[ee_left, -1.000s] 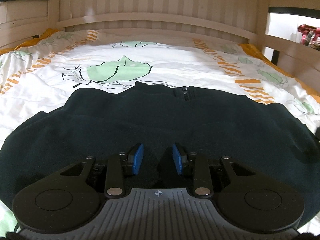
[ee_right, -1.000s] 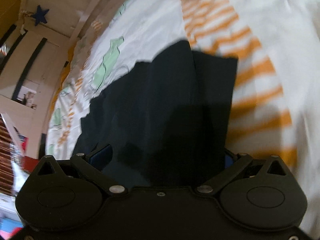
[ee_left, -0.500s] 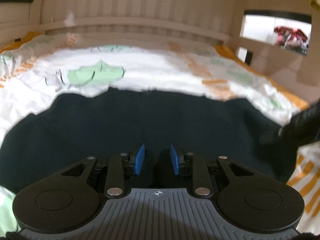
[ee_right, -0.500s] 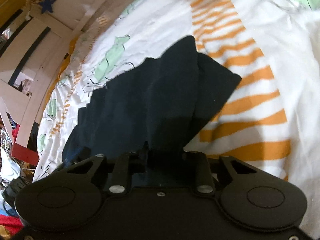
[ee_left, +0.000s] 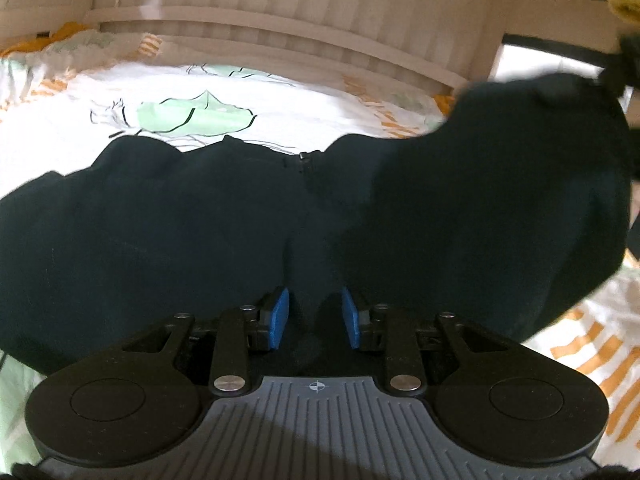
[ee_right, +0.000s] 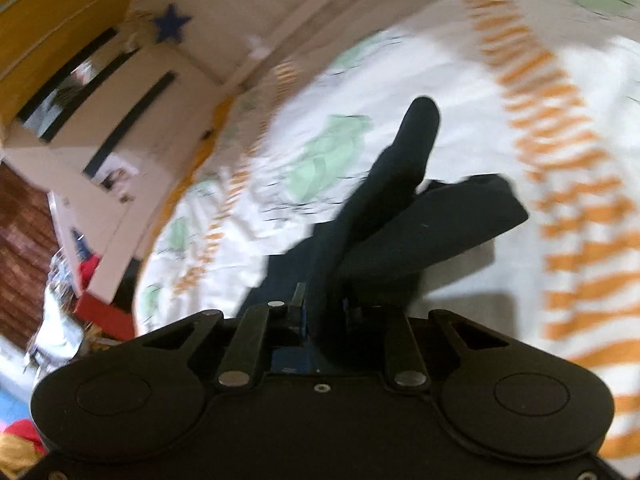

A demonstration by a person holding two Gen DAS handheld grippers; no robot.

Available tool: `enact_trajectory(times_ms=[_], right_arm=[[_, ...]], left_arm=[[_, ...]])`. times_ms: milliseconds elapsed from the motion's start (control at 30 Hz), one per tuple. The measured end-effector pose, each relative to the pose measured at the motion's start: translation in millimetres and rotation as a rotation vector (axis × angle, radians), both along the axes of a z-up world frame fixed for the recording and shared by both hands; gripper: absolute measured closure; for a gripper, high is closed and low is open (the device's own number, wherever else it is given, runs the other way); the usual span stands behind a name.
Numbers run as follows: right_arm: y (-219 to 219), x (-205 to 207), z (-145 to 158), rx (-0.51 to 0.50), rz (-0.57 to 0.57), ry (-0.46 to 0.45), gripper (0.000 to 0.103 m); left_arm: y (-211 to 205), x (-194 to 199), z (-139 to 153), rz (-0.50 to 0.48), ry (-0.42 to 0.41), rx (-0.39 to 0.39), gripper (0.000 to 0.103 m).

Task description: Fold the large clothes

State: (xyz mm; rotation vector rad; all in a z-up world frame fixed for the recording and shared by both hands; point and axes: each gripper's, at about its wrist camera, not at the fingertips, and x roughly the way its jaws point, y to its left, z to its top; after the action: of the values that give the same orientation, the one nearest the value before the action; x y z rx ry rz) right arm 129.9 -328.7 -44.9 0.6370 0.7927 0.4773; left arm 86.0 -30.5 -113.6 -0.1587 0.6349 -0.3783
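Note:
A large dark zip-up garment [ee_left: 180, 220] lies on the bed, its zipper [ee_left: 304, 160] pointing away from me. My left gripper [ee_left: 314, 314] is shut on a pinch of the garment's near hem, blue pads [ee_left: 278, 316] pressing the fabric. My right gripper [ee_right: 322, 312] is shut on the garment's right side [ee_right: 400, 216] and holds it lifted off the bed. In the left wrist view that lifted part [ee_left: 500, 184] hangs raised at the right.
The bed has a white duvet [ee_left: 200, 92] with green leaves and orange stripes. A slatted wooden headboard [ee_left: 280, 4] stands behind. A wooden bed frame with a blue star [ee_right: 172, 24] and clutter [ee_right: 72, 280] sit left in the right wrist view.
My right gripper closed on the garment's right side and lifted it up and toward the left. My left gripper closed its pads on the hem and rose a little.

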Motion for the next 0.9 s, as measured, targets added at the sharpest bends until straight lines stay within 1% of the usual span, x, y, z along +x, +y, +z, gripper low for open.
enact_trajectory(times_ms=[133, 200, 267, 333, 367, 433, 500, 600, 700, 733, 800, 867, 900], right_arm=[[58.3, 30.0, 11.7, -0.004, 0.134, -0.011, 0.076], [91.1, 46.9, 11.4, -0.028, 0.199, -0.004, 0.076], [123.6, 63.8, 5.3, -0.053, 0.259, 0.014, 0.076], [152.6, 78.8, -5.8, -0.066, 0.312, 0.052, 0.076], [166.7, 85.6, -11.3, -0.073, 0.336, 0.069, 0.075], [191.6, 96.1, -22.8, -0.085, 0.377, 0.103, 0.075], [212.3, 104.3, -33.8, -0.104, 0.413, 0.128, 0.075], [235.0, 112.4, -51.8, -0.099, 0.444, 0.179, 0.074], [252.9, 113.5, -68.4, -0.126, 0.477, 0.206, 0.070], [258.7, 113.5, -72.9, -0.136, 0.494, 0.209, 0.066], [262.8, 112.4, -73.2, -0.119, 0.523, 0.197, 0.056], [262.8, 109.3, -66.1, -0.048, 0.546, 0.180, 0.034], [262.0, 106.4, -60.6, -0.017, 0.556, 0.166, 0.028]], left_arm=[[11.6, 1.8, -2.6, 0.022, 0.027, -0.087, 0.076], [20.6, 2.8, -4.8, 0.041, 0.044, -0.143, 0.079], [32.4, 2.6, -7.9, 0.063, 0.066, -0.209, 0.081], [46.0, 0.9, -9.8, 0.099, 0.099, -0.286, 0.082], [52.1, -0.4, -10.0, 0.116, 0.117, -0.314, 0.082], [63.0, -5.2, -8.1, 0.156, 0.143, -0.347, 0.083], [70.8, -13.1, -5.5, 0.183, 0.151, -0.354, 0.083], [77.5, -28.3, -0.8, 0.207, 0.153, -0.320, 0.083], [80.8, -43.0, 3.9, 0.206, 0.137, -0.271, 0.082], [81.0, -47.3, 5.2, 0.200, 0.133, -0.253, 0.082], [81.2, -53.7, 8.2, 0.185, 0.129, -0.233, 0.082], [80.1, -58.2, 13.4, 0.160, 0.127, -0.209, 0.081], [79.5, -61.5, 15.7, 0.146, 0.124, -0.198, 0.081]])
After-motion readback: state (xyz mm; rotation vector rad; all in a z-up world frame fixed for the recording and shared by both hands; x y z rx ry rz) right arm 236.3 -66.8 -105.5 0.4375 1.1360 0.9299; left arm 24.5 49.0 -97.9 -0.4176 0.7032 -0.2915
